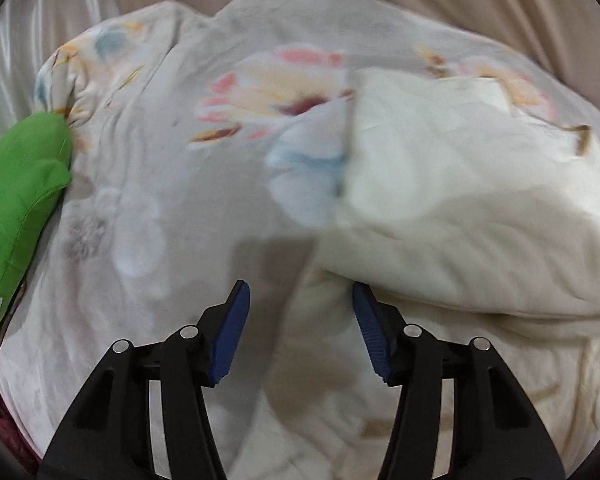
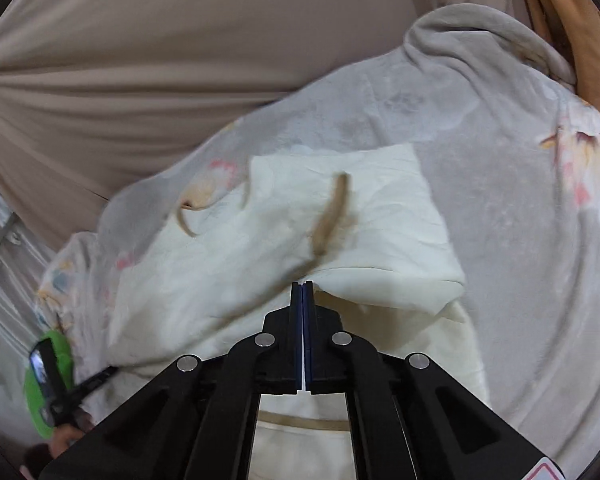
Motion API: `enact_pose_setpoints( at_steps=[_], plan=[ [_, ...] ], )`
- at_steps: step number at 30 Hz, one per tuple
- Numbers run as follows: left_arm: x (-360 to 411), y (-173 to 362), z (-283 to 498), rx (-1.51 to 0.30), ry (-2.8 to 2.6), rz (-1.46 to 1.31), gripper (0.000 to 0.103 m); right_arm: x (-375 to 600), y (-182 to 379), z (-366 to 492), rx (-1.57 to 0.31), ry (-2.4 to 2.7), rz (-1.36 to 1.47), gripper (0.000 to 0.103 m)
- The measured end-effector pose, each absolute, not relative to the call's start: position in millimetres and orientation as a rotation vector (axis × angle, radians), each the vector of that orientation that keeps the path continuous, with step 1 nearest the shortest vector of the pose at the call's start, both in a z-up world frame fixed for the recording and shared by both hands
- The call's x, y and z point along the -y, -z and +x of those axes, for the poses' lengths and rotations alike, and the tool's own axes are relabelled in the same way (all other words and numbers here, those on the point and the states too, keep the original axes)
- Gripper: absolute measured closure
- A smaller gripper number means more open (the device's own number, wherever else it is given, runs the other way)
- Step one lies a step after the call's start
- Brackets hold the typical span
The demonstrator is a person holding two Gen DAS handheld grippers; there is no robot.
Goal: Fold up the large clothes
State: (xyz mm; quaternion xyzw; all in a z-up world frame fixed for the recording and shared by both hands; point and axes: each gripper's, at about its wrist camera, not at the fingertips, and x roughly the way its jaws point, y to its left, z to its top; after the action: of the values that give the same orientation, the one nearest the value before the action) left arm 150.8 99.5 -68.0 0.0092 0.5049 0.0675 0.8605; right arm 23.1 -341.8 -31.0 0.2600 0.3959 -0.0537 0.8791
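Cream fabric, the garment point(image 2: 340, 232), lies on a grey floral blanket point(image 2: 520, 208), folded over on itself. The right gripper point(image 2: 302, 286) has its jaws pressed together, pinching the garment's folded edge. The left gripper point(image 1: 300, 304) hovers with jaws spread, the garment at two o'clock, a green cushion point(image 1: 16, 208) at nine.

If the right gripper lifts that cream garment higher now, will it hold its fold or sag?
Probably sag. The cream garment looks thin and wrinkled, draping limply over itself on the floral blanket. The right gripper appears to pinch only one edge, so the rest would likely hang and unfold. The open left gripper could support the other side.
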Motion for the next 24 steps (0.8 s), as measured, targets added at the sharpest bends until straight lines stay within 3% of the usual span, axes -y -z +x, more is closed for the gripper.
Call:
enact_pose_setpoints(
  at_steps=[3,7,10,16,24],
  plan=[
    [-107,77,151,-1.083,-0.138,-0.019,0.050,354,98,30,-1.071,0.210,0.507,0.103],
    [-109,60,138,-1.064,-0.158,0.014,0.051,369,81,0,-0.965,0.287,0.625,0.103],
    [-118,32,123,-1.010,-0.164,-0.022,0.053,357,49,-6,-0.897,0.288,0.553,0.102],
    [-81,-16,151,-0.882,-0.037,-0.093,0.052,268,13,77,-0.860,0.005,0.366,0.096],
    [-10,20,245,-0.918,0.046,-0.011,0.052,143,44,189,-0.926,-0.269,0.164,0.096]
  ],
)
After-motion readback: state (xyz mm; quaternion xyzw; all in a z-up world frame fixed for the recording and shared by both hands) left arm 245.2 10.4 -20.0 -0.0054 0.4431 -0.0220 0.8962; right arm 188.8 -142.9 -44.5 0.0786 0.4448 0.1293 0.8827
